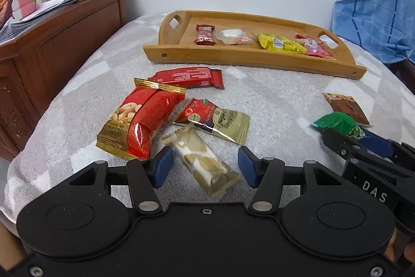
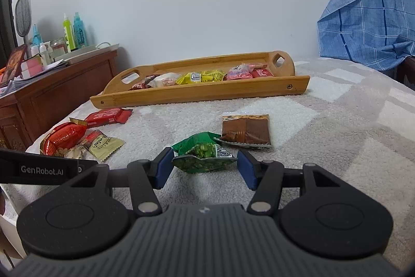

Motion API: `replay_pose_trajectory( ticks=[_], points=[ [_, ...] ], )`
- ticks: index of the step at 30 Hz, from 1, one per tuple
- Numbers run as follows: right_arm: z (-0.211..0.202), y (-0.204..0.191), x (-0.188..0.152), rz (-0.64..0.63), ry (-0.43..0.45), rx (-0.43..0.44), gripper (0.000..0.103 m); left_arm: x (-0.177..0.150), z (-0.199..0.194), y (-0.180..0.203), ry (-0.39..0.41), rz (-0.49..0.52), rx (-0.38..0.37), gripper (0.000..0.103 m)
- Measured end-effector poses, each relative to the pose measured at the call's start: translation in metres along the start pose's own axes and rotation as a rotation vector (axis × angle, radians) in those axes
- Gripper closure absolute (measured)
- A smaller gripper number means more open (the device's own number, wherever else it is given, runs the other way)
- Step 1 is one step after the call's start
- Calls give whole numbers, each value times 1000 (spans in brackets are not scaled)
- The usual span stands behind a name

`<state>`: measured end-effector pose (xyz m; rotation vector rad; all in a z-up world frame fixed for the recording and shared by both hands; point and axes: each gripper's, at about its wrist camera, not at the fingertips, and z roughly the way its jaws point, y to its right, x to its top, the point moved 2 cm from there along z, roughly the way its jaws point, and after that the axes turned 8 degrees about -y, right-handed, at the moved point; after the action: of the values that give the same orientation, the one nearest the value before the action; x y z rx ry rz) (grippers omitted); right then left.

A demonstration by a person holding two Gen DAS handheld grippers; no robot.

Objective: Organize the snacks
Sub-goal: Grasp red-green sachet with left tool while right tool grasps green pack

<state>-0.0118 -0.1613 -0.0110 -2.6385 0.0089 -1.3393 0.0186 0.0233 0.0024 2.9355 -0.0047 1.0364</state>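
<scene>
A white-and-gold snack bar point(image 1: 199, 160) lies on the grey blanket between the blue pads of my left gripper point(image 1: 205, 168), which stands open, neither pad pressing on it. A green pea packet point(image 2: 202, 156) lies between the pads of my right gripper point(image 2: 205, 168), also open; its left pad point(image 2: 163, 168) sits right at the packet's edge. The right gripper point(image 1: 363, 144) also shows in the left wrist view, behind the green packet point(image 1: 337, 123). A wooden tray point(image 1: 233, 57) at the back holds several wrapped snacks.
Loose on the blanket: a red-and-gold nut bag point(image 1: 137, 121), a red bar point(image 1: 189, 77), a red-gold sachet point(image 1: 215, 121) and a brown packet point(image 2: 246, 133). A wooden dresser point(image 1: 52, 48) with bottles stands left. Blue checked cloth point(image 2: 371, 17) hangs at right.
</scene>
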Motion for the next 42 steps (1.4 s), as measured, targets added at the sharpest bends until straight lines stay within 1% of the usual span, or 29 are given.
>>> replay_pose_trajectory(
  ticks=[3,9,11,13,17,20,22,24,27,31,38,42],
  points=[
    [1,2,2,18,-6,12,34,5,-1,2,6,3,26,41],
    [-1,8,4,41,-16,35,33,13,-3,6,24,11,48,33],
    [-2,8,3,42,-18,42,33,14,-3,7,22,10,49,25],
    [-2,8,3,36,-18,45,33,13,-2,7,25,1,48,21],
    [-3,9,2,30,-18,46,33,9,1,5,10,-22,37,21],
    [-2,8,3,27,-18,45,33,9,5,4,-17,-49,38,21],
    [-1,8,2,28,-17,45,33,11,6,3,-17,-77,19,21],
    [0,8,2,28,-17,48,32,12,8,4,-18,-87,21,21],
    [-1,7,1,11,-16,50,32,12,11,6,-26,-74,30,21],
    [-1,7,0,3,-15,46,32,12,16,9,-27,-50,22,19],
    [0,3,0,25,-10,38,29,9,17,6,-15,-49,5,17],
    [1,4,0,41,-4,41,28,9,19,5,-8,-42,-1,15]
  ],
)
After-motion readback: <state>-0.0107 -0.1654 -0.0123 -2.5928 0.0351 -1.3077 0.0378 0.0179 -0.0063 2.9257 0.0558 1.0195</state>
